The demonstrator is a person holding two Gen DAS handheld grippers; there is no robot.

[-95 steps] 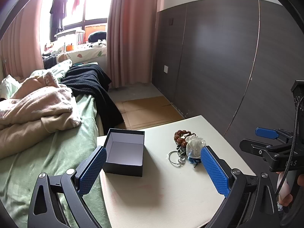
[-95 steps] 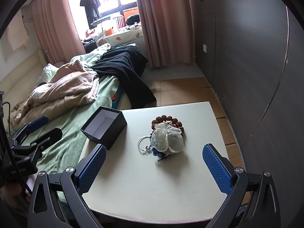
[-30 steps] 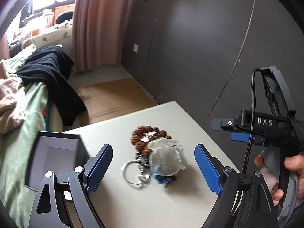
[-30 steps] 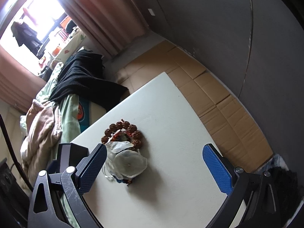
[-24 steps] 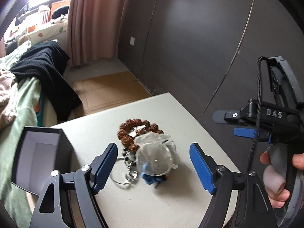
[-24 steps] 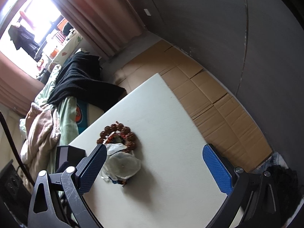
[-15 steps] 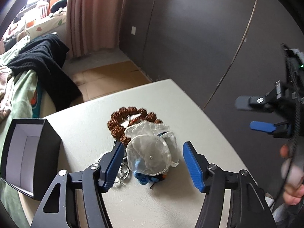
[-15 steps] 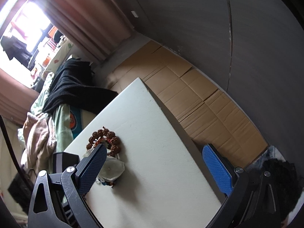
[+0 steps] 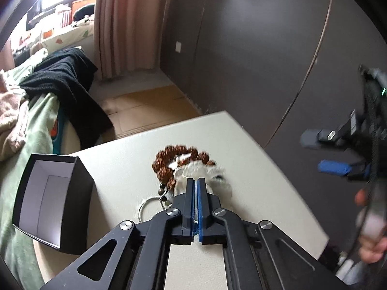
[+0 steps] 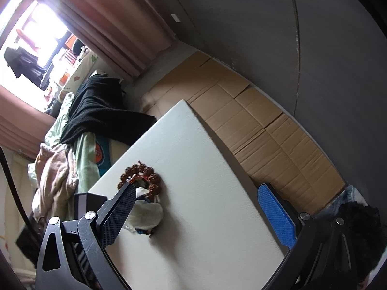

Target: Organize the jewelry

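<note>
— Sitting near the middle of the white table (image 9: 254, 169) is the jewelry pile: what can you make out in it?

— A sheer white pouch (image 9: 193, 170) lies on top, a brown bead bracelet (image 9: 167, 159) circles behind it, a metal ring (image 9: 145, 206) sticks out toward the near side, and something small and blue (image 10: 142, 232) peeks from under the pouch in the right wrist view.

— And the left gripper (image 9: 195, 181)?

— Its two blue-faced jaws are pressed together over the pouch, and the thin fabric looks pinched between the tips. Whether the pouch has left the tabletop I cannot tell; it is blurred.

— Where is the box?

— The black box (image 9: 52, 200) with the pale lining stands open at the table's left edge, apart from the pile, next to the bed with the green sheet (image 9: 36, 130).

— The right gripper (image 10: 200, 207)?

— Spread wide, nothing between its jaws. It hangs over the table with the pile beside its left jaw. In the left wrist view it shows blurred at the right edge, with a hand (image 9: 370, 246) on its handle.

— Beyond the table?

— Flattened cardboard (image 10: 254, 125) covers the floor, a dark wall panel (image 9: 254, 48) runs behind, pink curtains (image 9: 125, 24) hang by the window, and a black blanket (image 9: 65, 82) drapes over the bed.
</note>
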